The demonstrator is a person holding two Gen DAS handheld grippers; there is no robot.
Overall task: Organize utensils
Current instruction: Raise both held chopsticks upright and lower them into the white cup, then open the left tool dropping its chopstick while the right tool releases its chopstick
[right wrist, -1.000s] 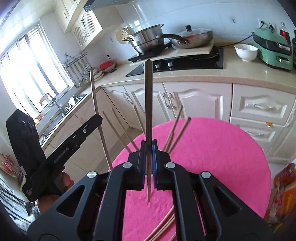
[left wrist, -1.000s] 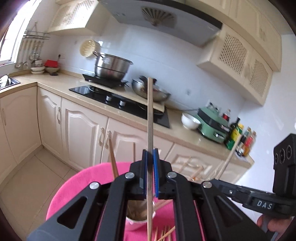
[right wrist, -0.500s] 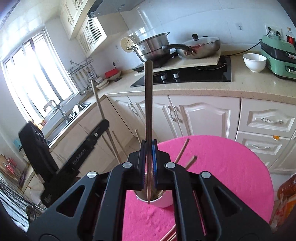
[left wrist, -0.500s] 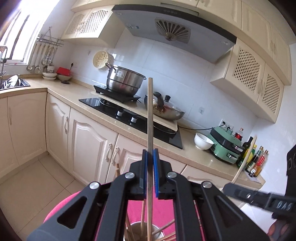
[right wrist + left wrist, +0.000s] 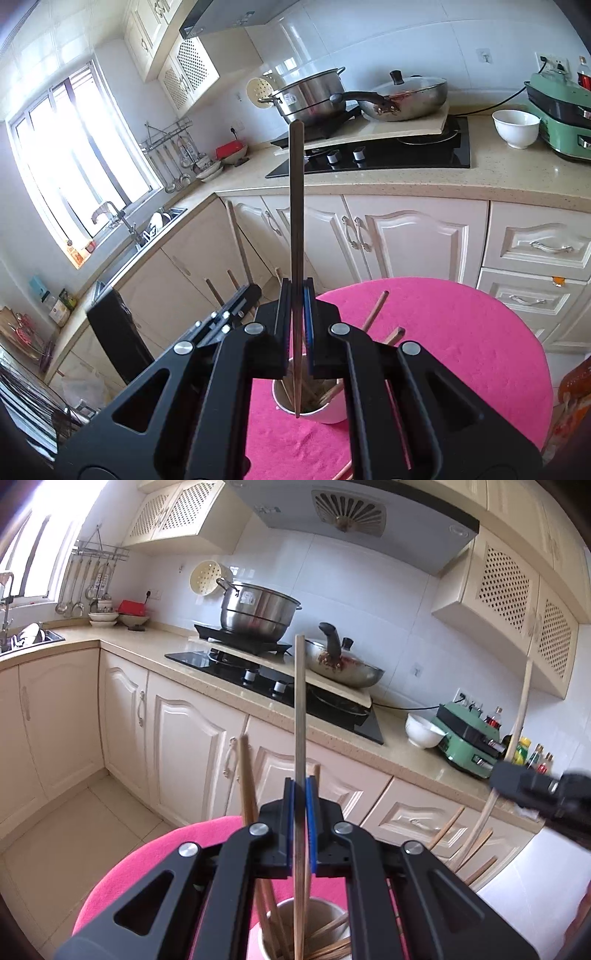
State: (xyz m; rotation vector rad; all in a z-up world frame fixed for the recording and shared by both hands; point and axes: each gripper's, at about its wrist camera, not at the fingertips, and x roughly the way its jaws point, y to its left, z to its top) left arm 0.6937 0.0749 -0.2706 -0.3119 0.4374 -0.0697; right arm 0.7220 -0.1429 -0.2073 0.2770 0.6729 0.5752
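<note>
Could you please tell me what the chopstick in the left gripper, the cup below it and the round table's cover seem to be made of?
The long pale chopstick looks like bamboo or wood: matt tan, faint lengthwise grain. The white round cup seems glazed ceramic, smooth and slightly glossy, though plastic is possible. The bright pink table cover appears to be soft cloth, with a fuzzy, dimpled surface.

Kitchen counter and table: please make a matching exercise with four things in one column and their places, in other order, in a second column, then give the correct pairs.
Things:
1. steel pot
2. white bowl
3. cup
4. light chopstick

Places:
A. on the pink cloth, with chopsticks standing in it
B. clamped in the left gripper, lower end over the cup
C. on the counter, between the hob and the green appliance
D. on a burner, beside the lidded pan

Pairs: 1-D, 2-C, 3-A, 4-B
</note>
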